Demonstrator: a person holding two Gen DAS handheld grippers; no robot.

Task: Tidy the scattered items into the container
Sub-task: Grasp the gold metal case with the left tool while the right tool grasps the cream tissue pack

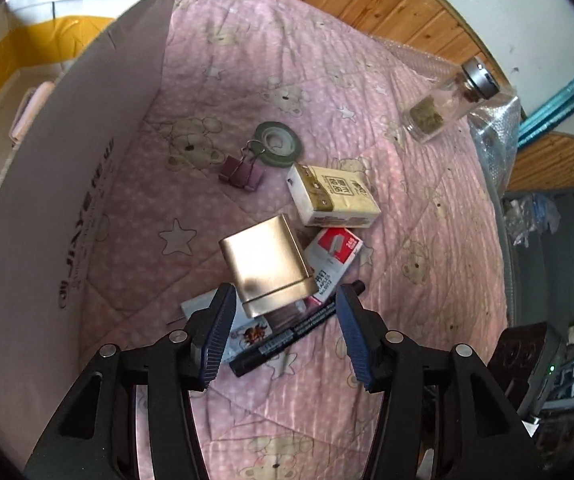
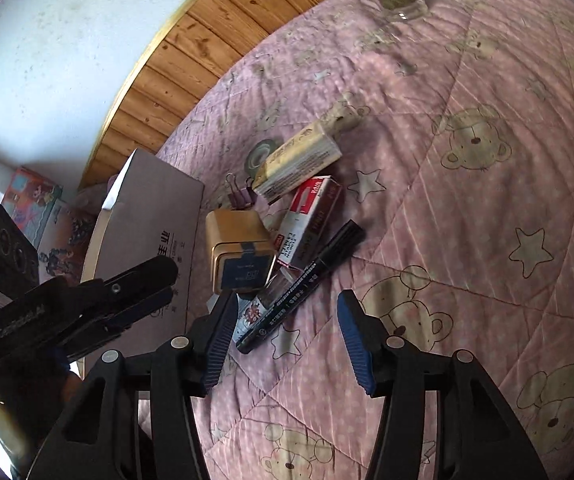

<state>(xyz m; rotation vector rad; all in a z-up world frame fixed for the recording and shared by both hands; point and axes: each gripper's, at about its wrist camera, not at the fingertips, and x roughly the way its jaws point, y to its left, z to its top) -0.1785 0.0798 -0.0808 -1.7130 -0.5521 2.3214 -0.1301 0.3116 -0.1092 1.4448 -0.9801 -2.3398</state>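
A: Left wrist view first. What sits at the centre?

B: A gold tin (image 1: 265,266), lying on its side on the pink quilt (image 1: 407,208). The left gripper (image 1: 285,306) hangs above the quilt with its jaws spread wide and nothing between the blue pads; the tin's lower end shows in the gap between the fingertips, but I cannot tell whether anything touches.

A: And around the tin?

B: A red staple box (image 1: 333,254) just right of it, a black marker (image 1: 299,330) slanting across the lower middle, and a small printed card box (image 1: 247,334) partly under the tin. Above those, a yellow pack (image 1: 333,196), a purple clip (image 1: 242,174) and a green tape roll (image 1: 278,143), the clip's wire loop touching the roll. A glass bottle (image 1: 443,102) lies alone at upper right.

A: The container?

B: A cardboard box (image 1: 87,184) fills the left of the frame; only its outer wall shows, so I cannot tell what is in it.

A: Right wrist view?

B: The same heap from another side. The right gripper (image 2: 285,308) is also wide open and empty, with the marker (image 2: 303,284) running up from between its fingers. The tin (image 2: 239,248) stands centre-left, the staple box (image 2: 311,220) and the pack (image 2: 299,160) above it. The cardboard box (image 2: 159,216) is at left, and the left gripper's (image 2: 143,284) black body reaches in from the lower left, in front of the box.
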